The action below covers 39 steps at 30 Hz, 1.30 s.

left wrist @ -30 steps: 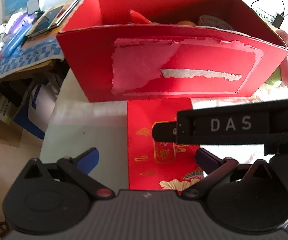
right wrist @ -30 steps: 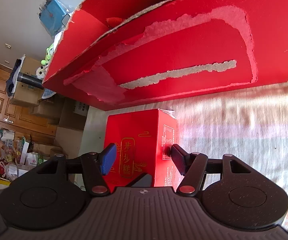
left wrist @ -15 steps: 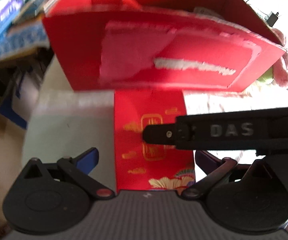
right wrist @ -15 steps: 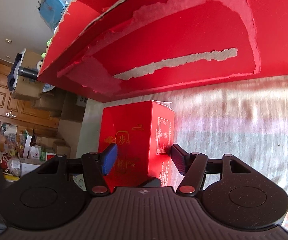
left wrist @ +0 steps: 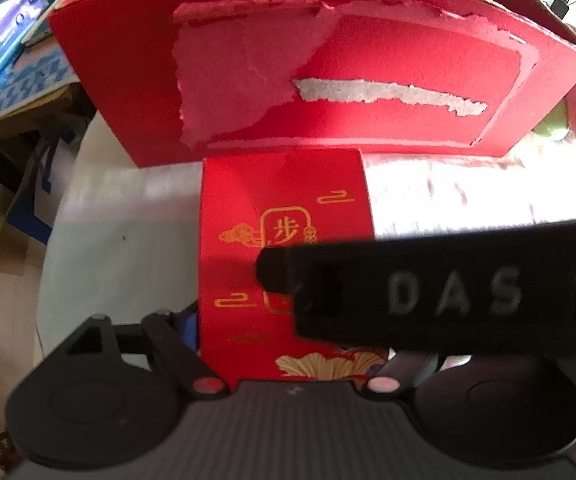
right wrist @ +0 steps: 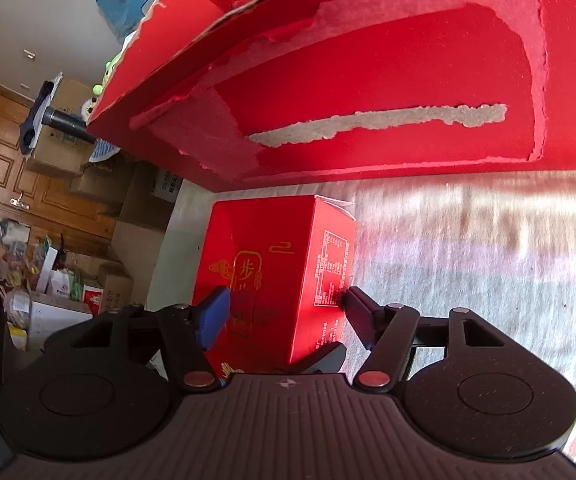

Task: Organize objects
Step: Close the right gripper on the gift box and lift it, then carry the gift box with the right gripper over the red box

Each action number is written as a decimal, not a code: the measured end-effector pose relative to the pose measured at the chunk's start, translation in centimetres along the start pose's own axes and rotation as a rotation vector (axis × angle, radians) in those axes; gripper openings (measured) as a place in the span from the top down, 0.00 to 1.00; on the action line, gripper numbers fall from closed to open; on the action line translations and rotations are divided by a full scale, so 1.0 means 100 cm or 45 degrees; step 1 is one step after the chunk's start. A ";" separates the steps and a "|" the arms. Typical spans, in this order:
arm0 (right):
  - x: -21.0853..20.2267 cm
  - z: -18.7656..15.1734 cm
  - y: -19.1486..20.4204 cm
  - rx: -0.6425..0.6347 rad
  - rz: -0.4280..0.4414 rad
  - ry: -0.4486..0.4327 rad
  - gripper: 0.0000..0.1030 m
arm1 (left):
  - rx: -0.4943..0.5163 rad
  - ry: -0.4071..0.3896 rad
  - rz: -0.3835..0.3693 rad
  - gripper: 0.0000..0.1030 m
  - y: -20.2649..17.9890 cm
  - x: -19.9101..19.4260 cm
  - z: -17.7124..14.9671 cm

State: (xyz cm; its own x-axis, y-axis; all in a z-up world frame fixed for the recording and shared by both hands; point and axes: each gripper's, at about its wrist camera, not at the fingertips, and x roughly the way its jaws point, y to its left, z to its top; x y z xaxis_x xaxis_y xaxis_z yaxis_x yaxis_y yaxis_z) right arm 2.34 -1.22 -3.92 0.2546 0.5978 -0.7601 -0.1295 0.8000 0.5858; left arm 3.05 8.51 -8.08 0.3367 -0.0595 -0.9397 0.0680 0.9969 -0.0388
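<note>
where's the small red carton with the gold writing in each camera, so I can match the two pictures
Left wrist: small red carton at centre, partly behind the black DAS bar.
Right wrist: the carton at lower centre, between the right gripper fingers.
Shared landmark: the big torn red box just behind it.

left gripper (left wrist: 288,344) closing in around small red box (left wrist: 283,240) | right gripper (right wrist: 283,312) tightening on it | box rising slightly

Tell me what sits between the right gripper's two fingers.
The small red carton stands between the right gripper fingers, seen in the right wrist view, in front of the big red box.
</note>
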 end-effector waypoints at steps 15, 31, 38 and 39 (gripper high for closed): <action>-0.017 -0.005 -0.006 -0.022 0.065 -0.040 0.36 | 0.090 -0.071 0.039 0.22 -0.011 -0.013 -0.009; -0.045 -0.016 0.011 -0.203 0.137 -0.187 0.39 | 0.068 -0.305 0.006 0.23 -0.015 -0.060 -0.021; -0.055 -0.017 0.030 -0.327 0.197 -0.262 0.39 | 0.025 -0.384 0.047 0.23 -0.014 -0.079 -0.023; -0.057 -0.016 0.033 -0.349 0.209 -0.281 0.39 | 0.019 -0.405 0.056 0.23 -0.014 -0.083 -0.024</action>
State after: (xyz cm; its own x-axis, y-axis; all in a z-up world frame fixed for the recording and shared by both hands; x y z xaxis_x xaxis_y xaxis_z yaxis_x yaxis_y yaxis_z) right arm -1.09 -1.93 1.87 0.4053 0.7176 -0.5664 -0.4295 0.6964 0.5749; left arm -2.09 7.76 -1.00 0.6160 -0.0319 -0.7871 0.0600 0.9982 0.0065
